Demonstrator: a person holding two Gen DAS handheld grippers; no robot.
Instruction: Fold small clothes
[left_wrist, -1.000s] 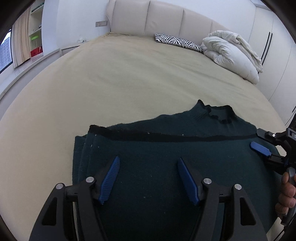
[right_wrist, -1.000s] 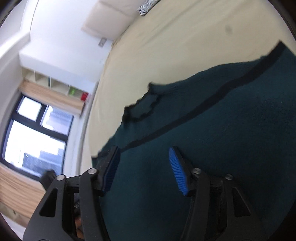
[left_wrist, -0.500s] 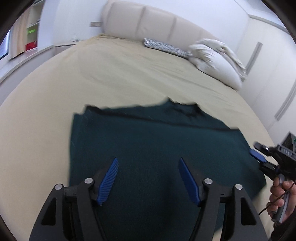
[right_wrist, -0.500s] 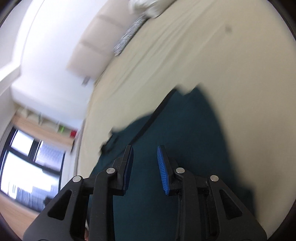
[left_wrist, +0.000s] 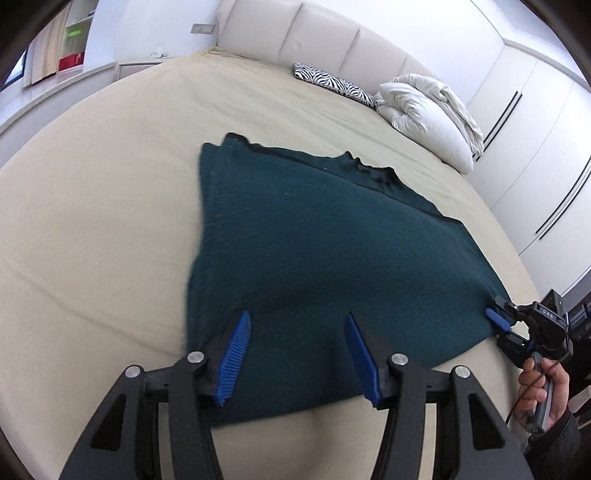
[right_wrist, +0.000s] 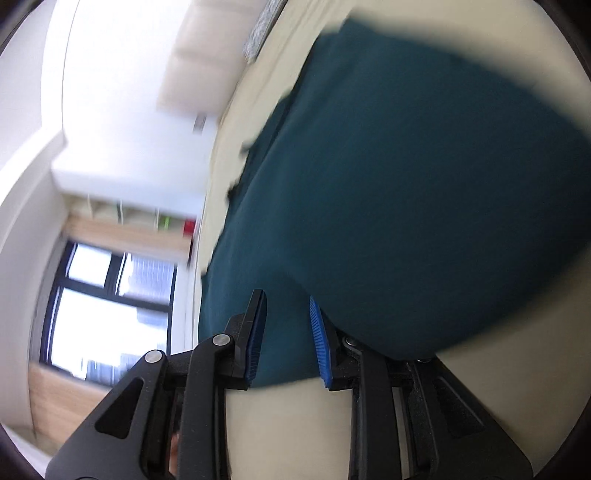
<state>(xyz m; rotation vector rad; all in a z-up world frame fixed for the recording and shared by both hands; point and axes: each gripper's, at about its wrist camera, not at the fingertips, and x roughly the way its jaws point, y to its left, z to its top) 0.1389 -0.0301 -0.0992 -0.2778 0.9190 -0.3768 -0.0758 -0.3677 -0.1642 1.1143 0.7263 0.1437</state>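
Observation:
A dark teal sweater (left_wrist: 332, 240) lies folded flat on the beige bed (left_wrist: 110, 184), neckline at the far side. My left gripper (left_wrist: 295, 315) hovers over its near edge; the jaws are closing, the blue pads still apart above the cloth. My right gripper (left_wrist: 498, 325) sits at the sweater's near right corner, held by a hand (left_wrist: 543, 391). In the blurred right wrist view the right gripper (right_wrist: 287, 295) is closing too, with the sweater (right_wrist: 406, 184) edge between the narrow pads, a gap still showing.
A zebra-print cushion (left_wrist: 334, 84) and a bundled white duvet (left_wrist: 432, 110) lie by the padded headboard. White wardrobe doors (left_wrist: 535, 129) stand on the right. Bare sheet stretches left of the sweater. A window (right_wrist: 103, 295) fills the side of the right wrist view.
Both grippers drew back across the sweater to its near edge. The right jaws narrowed clearly, the left jaws a little. The sweater's near hem now shows under the left fingers.

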